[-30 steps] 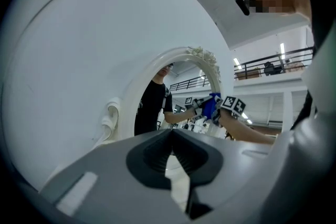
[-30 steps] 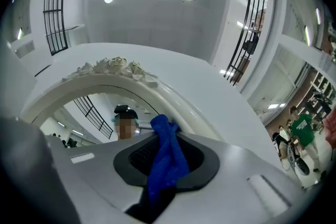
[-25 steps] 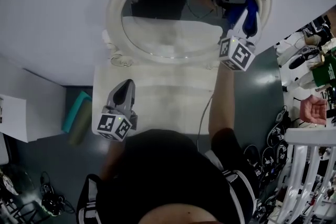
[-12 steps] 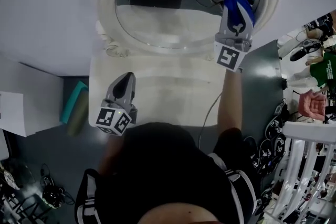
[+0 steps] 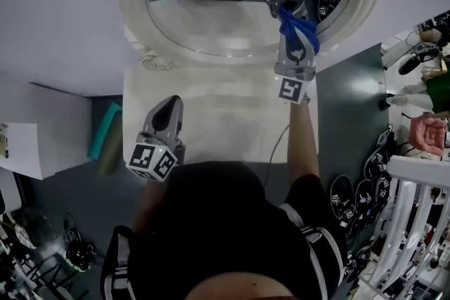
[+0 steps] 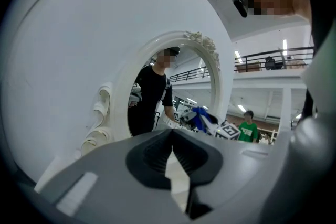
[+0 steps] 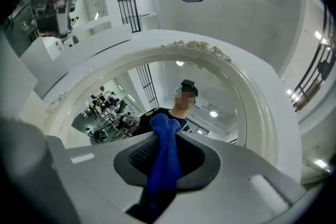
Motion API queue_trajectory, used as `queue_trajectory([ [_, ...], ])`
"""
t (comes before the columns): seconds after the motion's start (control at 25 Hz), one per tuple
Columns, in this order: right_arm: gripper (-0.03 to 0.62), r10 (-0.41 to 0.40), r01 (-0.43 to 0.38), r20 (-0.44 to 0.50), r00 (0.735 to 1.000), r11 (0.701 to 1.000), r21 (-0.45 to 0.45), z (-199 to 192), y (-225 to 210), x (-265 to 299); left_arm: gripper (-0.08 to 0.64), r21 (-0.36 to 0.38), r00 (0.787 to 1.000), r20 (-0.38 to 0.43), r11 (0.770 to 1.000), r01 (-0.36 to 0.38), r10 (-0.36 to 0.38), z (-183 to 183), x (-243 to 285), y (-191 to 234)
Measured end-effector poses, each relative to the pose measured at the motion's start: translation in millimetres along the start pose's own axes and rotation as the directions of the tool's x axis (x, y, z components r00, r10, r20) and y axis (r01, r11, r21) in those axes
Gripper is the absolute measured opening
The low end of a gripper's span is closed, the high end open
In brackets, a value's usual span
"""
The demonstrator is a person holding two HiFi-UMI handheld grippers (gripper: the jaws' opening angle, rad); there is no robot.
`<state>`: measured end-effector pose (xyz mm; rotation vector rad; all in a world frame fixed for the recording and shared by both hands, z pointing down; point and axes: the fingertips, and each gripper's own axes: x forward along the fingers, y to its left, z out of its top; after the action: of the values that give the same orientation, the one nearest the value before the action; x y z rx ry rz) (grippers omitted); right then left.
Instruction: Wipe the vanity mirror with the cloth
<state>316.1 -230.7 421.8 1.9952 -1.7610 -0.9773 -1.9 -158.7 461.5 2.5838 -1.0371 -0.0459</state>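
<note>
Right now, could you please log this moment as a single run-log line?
right gripper: shut on blue cloth, at mirror glass | left gripper: shut, empty, above white vanity top | phase: wiping

My right gripper has swung in from the mirror's right rim toward the middle of the glass. Its marker cube now sits lower and further left over the surface. The blue cloth in its fingers came along and now meets its own reflection. The mirror has slid up my head view
</note>
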Motion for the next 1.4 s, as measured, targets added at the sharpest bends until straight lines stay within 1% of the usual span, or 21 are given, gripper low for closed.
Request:
queue_trajectory([
  [0.2,0.060,0.082,-0.079,-0.048,0.995,0.995,0.068,-38,42,-15,0.011,0.003,0.999,-0.038,1.000,0.003,-0.003,-8,4,-9],
  [0.4,0.060,0.156,-0.144,-0.068,0.986,0.979,0.147,-58,82,-24,0.011,0.013,0.998,-0.060,1.000,-0.020,0.021,-13,-3,-14],
  [0.48,0.060,0.179,-0.162,-0.074,0.981,0.967,0.196,-62,96,-27,0.011,0.017,0.997,-0.064,0.999,-0.038,0.039,-15,-10,-13],
  [0.64,0.060,0.235,-0.202,-0.085,0.968,0.935,0.291,-70,133,-28,0.011,0.024,0.995,-0.062,0.996,-0.081,0.083,-17,-26,-3],
  [0.76,0.060,0.274,-0.224,-0.090,0.957,0.902,0.369,-73,165,-25,0.011,0.022,0.993,-0.050,0.994,-0.109,0.110,-17,-39,8],
  [0.84,0.060,0.323,-0.260,-0.085,0.943,0.869,0.421,-70,190,-23,0.011,0.022,0.992,-0.040,0.993,-0.120,0.120,-14,-47,13],
  [0.92,0.058,0.402,-0.329,-0.069,0.913,0.826,0.457,-62,223,-17,0.011,0.021,0.992,-0.027,0.992,-0.121,0.122,-11,-55,16],
  [0.96,0.058,0.433,-0.353,-0.053,0.900,0.794,0.496,-56,236,-13,0.011,0.021,0.992,-0.022,0.992,-0.120,0.121,-10,-58,17],
  [1.0,0.058,0.451,-0.362,-0.029,0.892,0.752,0.551,-48,246,-8,0.011,0.022,0.993,-0.018,0.993,-0.119,0.119,-8,-60,18],
  [1.04,0.058,0.458,-0.363,0.000,0.889,0.704,0.611,-38,252,-3,0.011,0.022,0.993,-0.014,0.993,-0.117,0.117,-7,-62,18],
  [1.08,0.058,0.458,-0.363,0.033,0.888,0.656,0.661,-25,254,2,0.011,0.022,0.993,-0.010,0.993,-0.115,0.115,-5,-64,19],
  [1.12,0.058,0.450,-0.368,0.073,0.890,0.615,0.697,-8,252,6,0.011,0.022,0.994,-0.003,0.993,-0.112,0.112,-2,-66,19],
  [1.16,0.058,0.431,-0.377,0.120,0.894,0.583,0.720,13,246,9,0.011,0.023,0.994,0.006,0.994,-0.110,0.110,0,-67,20],
  [1.2,0.058,0.404,-0.389,0.169,0.899,0.559,0.732,38,235,12,0.011,0.025,0.994,0.017,0.994,-0.108,0.108,3,-68,21],
  [1.28,0.060,0.340,-0.407,0.254,0.906,0.531,0.743,91,206,16,0.011,0.028,0.994,0.041,0.995,-0.098,0.097,11,-68,24],
  [1.32,0.060,0.311,-0.412,0.282,0.907,0.525,0.745,115,190,16,0.011,0.028,0.995,0.052,0.996,-0.089,0.088,14,-66,24],
  [1.4,0.060,0.263,-0.401,0.306,0.915,0.522,0.752,155,159,12,0.011,0.027,0.996,0.070,0.998,-0.064,0.062,22,-61,23],
])
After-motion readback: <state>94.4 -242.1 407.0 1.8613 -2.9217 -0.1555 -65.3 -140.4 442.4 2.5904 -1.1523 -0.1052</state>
